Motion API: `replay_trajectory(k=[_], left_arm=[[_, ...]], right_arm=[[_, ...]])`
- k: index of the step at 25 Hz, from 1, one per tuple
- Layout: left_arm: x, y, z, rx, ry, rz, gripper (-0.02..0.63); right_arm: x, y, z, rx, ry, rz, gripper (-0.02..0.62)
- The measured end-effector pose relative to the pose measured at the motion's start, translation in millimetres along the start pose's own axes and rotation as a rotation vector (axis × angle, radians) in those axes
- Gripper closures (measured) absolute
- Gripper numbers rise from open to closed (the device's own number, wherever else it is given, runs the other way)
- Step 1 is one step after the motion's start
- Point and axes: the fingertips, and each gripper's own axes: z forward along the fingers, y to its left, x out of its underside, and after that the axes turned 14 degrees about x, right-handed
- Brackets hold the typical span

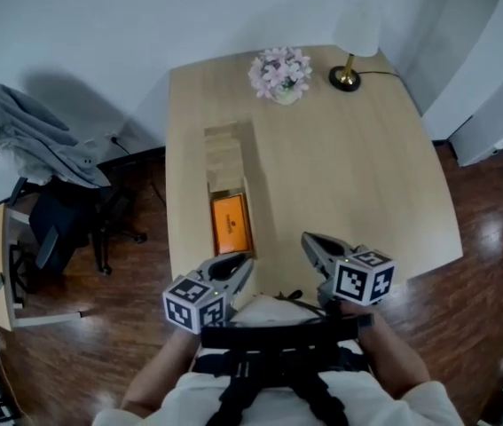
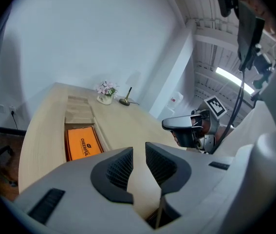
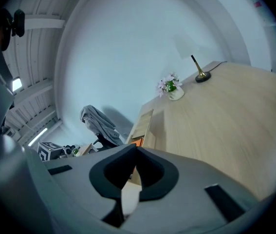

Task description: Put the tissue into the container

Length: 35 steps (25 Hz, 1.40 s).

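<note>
Looks like a light, squishy orange tissue pack (image 1: pixel 231 223) lying in the wooden container (image 1: pixel 224 156) on the tabletop (image 1: pixel 349 176), best pinched across its width, with left gripper (image 2: pixel 138 152) jaws barely apart, empty, right gripper (image 3: pixel 136 150) jaws shut.

table (image 1: pixel 366 193): pale wood grain. box (image 1: pixel 231 223): orange, dark lettering. flowers (image 1: pixel 279 72): pale pink. lamp (image 1: pixel 346 78): white shade, brass base. floor (image 1: pixel 482 282): dark red-brown boards. jacket (image 1: pixel 29 140): grey. left gripper (image 1: pixel 238 269), right gripper (image 1: pixel 315 245): grey, black-and-white square markers.
</note>
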Motion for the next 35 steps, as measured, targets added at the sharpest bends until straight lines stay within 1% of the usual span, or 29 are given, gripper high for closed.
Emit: replay_trajectory(k=[6,8,12,18,24,35], left_arm=[[-5.9,0.7,-17.0,-0.006,-0.058,-0.060,0.525],[-7.5,-2.0,-22.1,-0.001,-0.070,-0.075,0.525],[-9.2,-8.9,-26.6,0.005,-0.083,-0.079,0.543],[-4.1,-13.2,-22.2,0.028,-0.058,-0.058,0.543],[-1.1,-10.4,-24.6,0.023,-0.049,-0.085,0.543],[1.0,-1.0,-26.2,0.019,-0.042,-0.117,0.543]], right_arm=[[-0.1,2.8,-14.0,0.044,-0.024,-0.148,0.595],[0.1,1.8,-18.7,0.055,-0.029,-0.181,0.595],[3.4,-1.5,-21.9,0.065,-0.030,-0.199,0.595],[9.6,-1.0,-19.4,0.079,-0.007,-0.236,0.595],[13.2,3.5,-16.3,0.083,0.014,-0.262,0.595],[14.3,1.9,-12.2,0.094,0.018,-0.290,0.595]])
